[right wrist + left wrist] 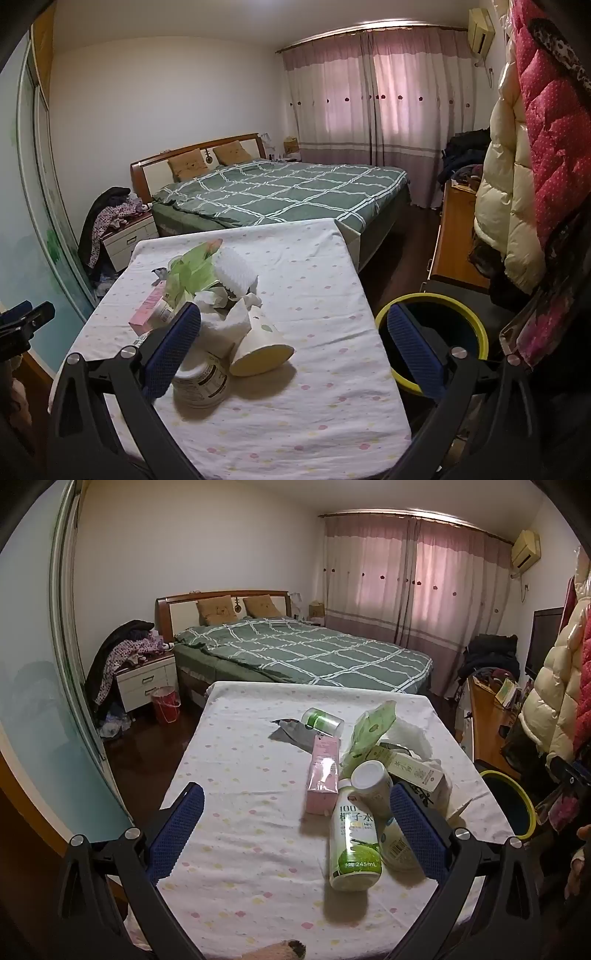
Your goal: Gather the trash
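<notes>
A heap of trash lies on a table (240, 849) covered with a white dotted cloth. In the left wrist view it holds a green-and-white bottle (354, 849), a second bottle (371, 782) leaning on it, a pink box (323, 779), a green wrapper (371, 727), a white carton (413, 771) and a small jar (323, 720). My left gripper (295, 827) hovers open over the near table, the bottles just inside its right finger. In the right wrist view, my right gripper (295, 347) is open above a tipped paper cup (258, 347), a bottle (201, 380) and crumpled tissue (225, 325).
A yellow-rimmed bin (436, 332) stands on the floor at the table's right edge; it shows as bin (511, 805) in the left wrist view. Behind the table is a bed (303, 653) with a green checked cover. Puffy coats (517, 184) hang at the right, and a red bucket (166, 703) stands by the nightstand.
</notes>
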Action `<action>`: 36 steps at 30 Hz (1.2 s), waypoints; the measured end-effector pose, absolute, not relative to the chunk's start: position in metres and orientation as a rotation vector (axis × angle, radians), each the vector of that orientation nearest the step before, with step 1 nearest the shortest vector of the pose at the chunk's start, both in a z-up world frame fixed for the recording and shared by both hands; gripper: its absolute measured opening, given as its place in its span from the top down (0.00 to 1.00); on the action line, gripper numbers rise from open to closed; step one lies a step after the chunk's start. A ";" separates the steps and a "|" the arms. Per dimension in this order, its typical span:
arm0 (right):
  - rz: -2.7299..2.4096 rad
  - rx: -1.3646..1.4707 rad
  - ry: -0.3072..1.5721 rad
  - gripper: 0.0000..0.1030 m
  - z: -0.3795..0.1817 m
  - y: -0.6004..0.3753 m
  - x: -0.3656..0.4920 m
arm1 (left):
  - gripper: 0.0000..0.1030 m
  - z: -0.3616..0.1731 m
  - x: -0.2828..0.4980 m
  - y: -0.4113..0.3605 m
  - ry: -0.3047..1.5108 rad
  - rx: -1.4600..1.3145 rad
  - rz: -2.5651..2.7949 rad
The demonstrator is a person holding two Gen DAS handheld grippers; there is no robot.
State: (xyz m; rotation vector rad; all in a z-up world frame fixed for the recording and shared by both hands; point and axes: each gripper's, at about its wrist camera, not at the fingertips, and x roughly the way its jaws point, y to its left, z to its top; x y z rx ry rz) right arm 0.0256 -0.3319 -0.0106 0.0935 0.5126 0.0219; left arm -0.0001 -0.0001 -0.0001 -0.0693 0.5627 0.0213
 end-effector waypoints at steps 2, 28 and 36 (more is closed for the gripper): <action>0.021 0.095 0.512 0.06 -0.011 -0.332 0.026 | 0.03 0.000 0.000 0.000 0.566 -0.068 0.025; 0.030 0.110 0.519 0.06 -0.017 -0.327 0.029 | 0.03 -0.008 0.001 -0.004 0.589 -0.075 0.006; 0.030 0.117 0.525 0.06 -0.017 -0.329 0.032 | 0.03 -0.009 0.002 -0.006 0.595 -0.067 0.001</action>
